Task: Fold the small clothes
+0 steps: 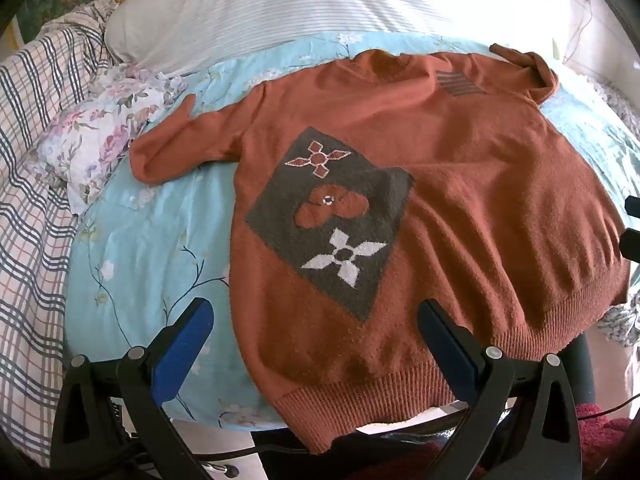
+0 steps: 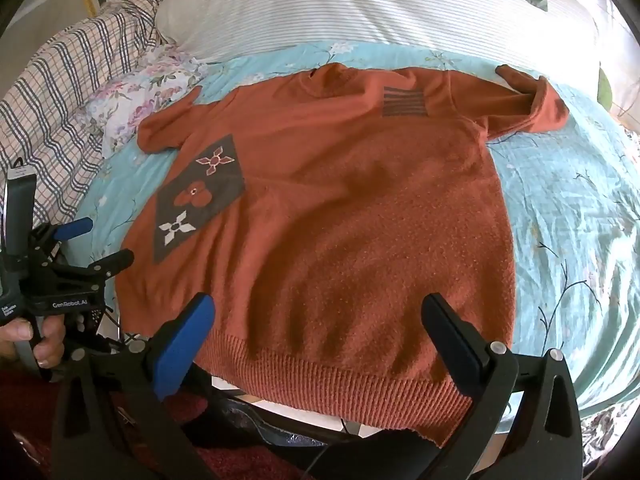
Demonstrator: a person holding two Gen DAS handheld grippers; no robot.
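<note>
A: Sweater [image 1: 420, 184], rust orange, lies flat and unfolded on the floral bedsheet [image 1: 152, 248].

B: Grippers?

A: Left gripper [image 1: 316, 320] and right gripper [image 2: 320, 316] spread wide, empty, near the hem. Folding not begun.

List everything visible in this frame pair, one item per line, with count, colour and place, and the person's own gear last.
sweater: one, rust orange with a grey flower patch, spread flat on the bed, hem toward the cameras
bedsheet: one, light blue floral, under the sweater
striped pillow: one, white, beyond the collar
floral cloth: one, white and pink, bunched by the sweater's sleeve
plaid blanket: one, cream with dark lines, along the bed's edge
left gripper: one, black with blue pads, open over the hem
right gripper: one, black with blue pads, open over the hem
</note>
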